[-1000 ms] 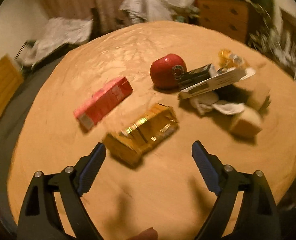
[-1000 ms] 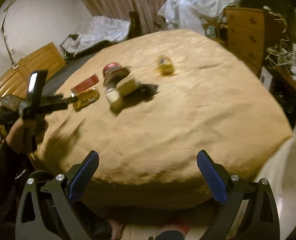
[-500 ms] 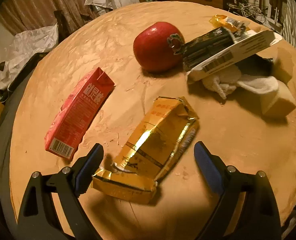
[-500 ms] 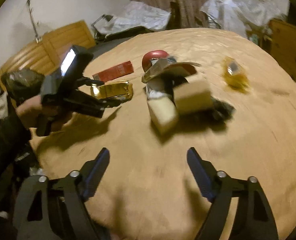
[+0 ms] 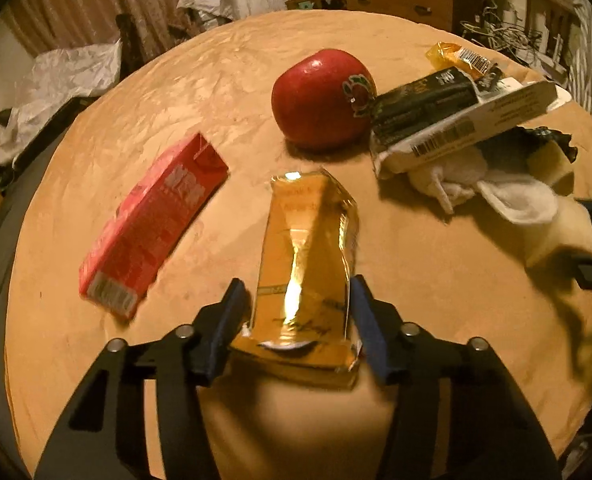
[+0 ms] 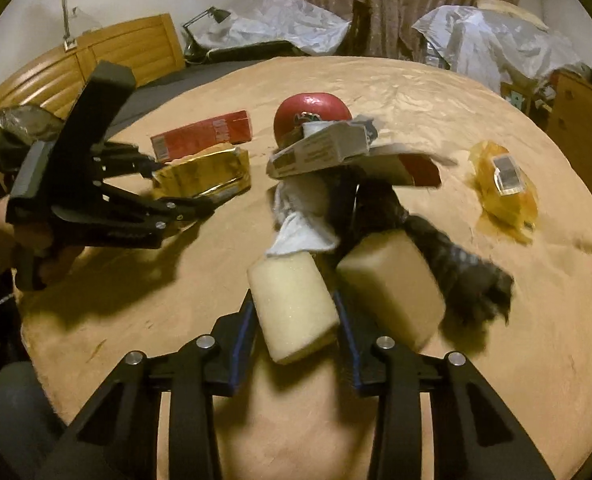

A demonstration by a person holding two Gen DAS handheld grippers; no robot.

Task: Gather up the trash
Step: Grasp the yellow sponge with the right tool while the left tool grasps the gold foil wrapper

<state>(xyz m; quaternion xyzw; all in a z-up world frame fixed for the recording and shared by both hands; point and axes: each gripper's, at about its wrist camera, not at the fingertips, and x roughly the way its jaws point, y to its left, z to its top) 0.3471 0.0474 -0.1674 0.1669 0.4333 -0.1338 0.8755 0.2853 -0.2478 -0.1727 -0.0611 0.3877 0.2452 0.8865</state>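
While both tools clamp down, status per item:

left tool (image 5: 300, 312): jaws have just been closing; pads now press the two long sides of the gold foil pack (image 5: 306, 256). Gripping it at its near end.
gold pack axis: long axis runs straight away from my left tool, in line with the fingers. Near end looks lifted a little off the desk (image 5: 216, 72), far end down or close to it; can't tell for sure.
right tool (image 6: 294, 320): jaws have just been closing too; now squeezing the near sponge block (image 6: 292, 304) from both sides. Held.
second sponge block (image 6: 392, 284): just beside the held one, on its right, touching or nearly. Outside the jaws.
pile behind: white rag (image 6: 300, 216), dark crumpled wrapper (image 6: 448, 264), grey carton (image 6: 324, 148) stacked over them, red apple (image 5: 322, 98) behind the carton.
red carton (image 5: 152, 224): flat on the desk, left of the gold pack, lying diagonal. Left tool is the nearer one.
yellow wrapper (image 6: 504, 184): off alone to the far right. Right tool is nearer.
key relation: each held piece points lengthwise out of its tool, so my guess is a straight lift clears both. Risk: the rag sits against the far end of my sponge and may drag.
bin: none in view.
progress: early, most of the trash is on the desk.
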